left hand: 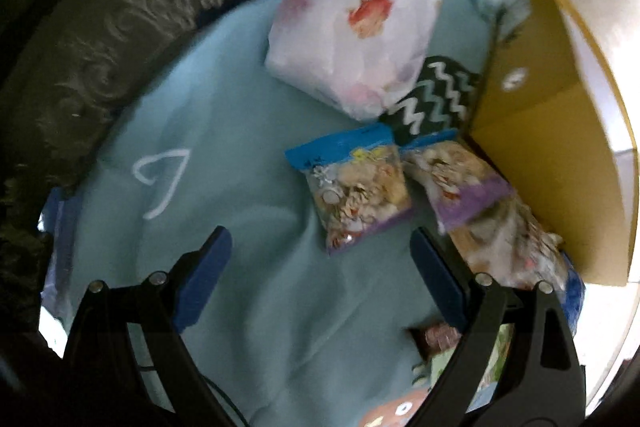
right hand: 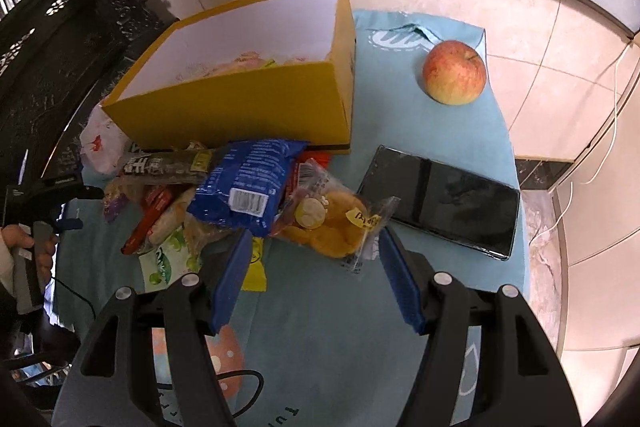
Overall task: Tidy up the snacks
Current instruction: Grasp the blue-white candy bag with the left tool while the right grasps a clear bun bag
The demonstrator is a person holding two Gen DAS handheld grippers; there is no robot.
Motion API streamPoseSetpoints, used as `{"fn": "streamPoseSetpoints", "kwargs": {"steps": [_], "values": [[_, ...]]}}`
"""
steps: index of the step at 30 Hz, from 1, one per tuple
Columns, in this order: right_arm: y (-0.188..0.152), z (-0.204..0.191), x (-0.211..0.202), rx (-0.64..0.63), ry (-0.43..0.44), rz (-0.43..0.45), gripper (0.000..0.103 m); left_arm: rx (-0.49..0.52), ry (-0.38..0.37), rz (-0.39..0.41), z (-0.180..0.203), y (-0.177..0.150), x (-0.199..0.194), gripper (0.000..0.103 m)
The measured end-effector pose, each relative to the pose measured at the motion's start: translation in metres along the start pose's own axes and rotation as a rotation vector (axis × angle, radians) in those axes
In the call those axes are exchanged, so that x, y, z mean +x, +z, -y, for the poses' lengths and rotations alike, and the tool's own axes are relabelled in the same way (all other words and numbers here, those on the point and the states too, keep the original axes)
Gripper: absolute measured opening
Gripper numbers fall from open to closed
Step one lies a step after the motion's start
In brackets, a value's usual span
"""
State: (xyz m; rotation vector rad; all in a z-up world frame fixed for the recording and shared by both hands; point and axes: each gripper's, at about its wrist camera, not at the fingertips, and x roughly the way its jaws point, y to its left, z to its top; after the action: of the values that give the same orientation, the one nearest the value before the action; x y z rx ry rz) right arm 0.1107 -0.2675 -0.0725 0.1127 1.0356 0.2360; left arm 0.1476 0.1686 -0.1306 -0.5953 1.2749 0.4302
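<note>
My left gripper (left hand: 318, 238) hangs open over the teal cloth (left hand: 200, 115), with nothing between its blue pads. Just beyond its tips lies a mixed-snack bag (left hand: 356, 187) with a blue top, and a second like it (left hand: 460, 183) lies against the yellow box (left hand: 540, 107). My right gripper (right hand: 316, 238) is open too. A clear bag of yellow pastry (right hand: 336, 227) lies just ahead of its tips, near the right pad and apart from the left one. Behind it a pile holds a blue packet (right hand: 248, 183), a dark green packet (right hand: 168, 165) and a red stick (right hand: 148, 223). The yellow box (right hand: 240, 107) stands open with a few snacks inside.
An apple (right hand: 454, 73) and a black tablet (right hand: 440, 203) lie on the cloth right of the box. A white flowered bag (left hand: 360, 27) and a zigzag packet (left hand: 432, 99) sit left of it. Dark carved furniture (right hand: 60, 27) borders the left. A hand (right hand: 16, 237) shows at far left.
</note>
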Motion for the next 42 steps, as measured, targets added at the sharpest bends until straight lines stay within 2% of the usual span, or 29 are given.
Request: {"fn": "streamPoseSetpoints", "kwargs": {"steps": [7,10,11,13,14,15,16,19,27,31,32,33,35,37,38,42], "values": [[0.007,0.0,0.022,0.017,0.008,-0.045,0.066,0.003,0.035,-0.014,0.015,0.02,0.034,0.093],[0.007,-0.006,0.031,0.0,0.02,-0.069,0.066,0.042,0.097,0.012,0.024,0.024,0.038,0.092],[0.007,-0.008,0.033,-0.01,0.024,-0.078,0.066,0.071,0.13,0.024,0.028,0.023,0.039,0.089],[0.007,-0.011,0.035,-0.026,0.028,-0.083,0.066,0.128,0.129,0.057,0.036,0.019,0.034,0.069],[0.007,-0.011,0.035,-0.032,0.028,-0.082,0.066,0.211,0.141,0.076,0.048,0.014,0.03,0.05],[0.007,-0.011,0.034,-0.042,0.023,-0.079,0.066,0.255,0.174,0.081,0.053,0.01,0.028,0.043],[0.007,-0.011,0.033,-0.047,0.02,-0.076,0.066,0.277,0.19,0.078,0.055,0.006,0.026,0.041],[0.006,-0.008,0.03,-0.064,0.013,-0.069,0.066,0.283,0.142,0.043,0.048,-0.008,0.021,0.036],[0.006,-0.018,0.049,-0.274,-0.062,-0.072,0.066,0.281,0.049,-0.011,0.021,-0.03,0.013,0.036],[0.007,-0.025,0.079,-0.381,-0.105,-0.132,0.066,0.264,0.023,-0.009,0.014,-0.031,0.013,0.036],[0.004,-0.028,0.09,-0.418,-0.126,-0.168,0.063,0.26,0.02,-0.008,0.013,-0.033,0.013,0.036],[0.001,-0.031,0.096,-0.444,-0.137,-0.196,0.055,0.253,0.016,-0.008,0.012,-0.033,0.012,0.036],[-0.007,-0.039,0.1,-0.496,-0.161,-0.21,0.047,0.242,0.003,-0.01,0.01,-0.026,0.015,0.037],[-0.007,-0.04,0.093,-0.468,-0.119,-0.216,0.017,0.237,-0.007,-0.012,0.006,-0.025,0.014,0.037],[-0.007,-0.038,0.089,-0.444,-0.099,-0.218,0.008,0.233,-0.012,-0.015,0.003,-0.023,0.013,0.037],[-0.006,-0.019,0.069,-0.276,-0.012,-0.239,0.006,0.221,-0.023,-0.027,-0.014,-0.02,0.013,0.037]]}}
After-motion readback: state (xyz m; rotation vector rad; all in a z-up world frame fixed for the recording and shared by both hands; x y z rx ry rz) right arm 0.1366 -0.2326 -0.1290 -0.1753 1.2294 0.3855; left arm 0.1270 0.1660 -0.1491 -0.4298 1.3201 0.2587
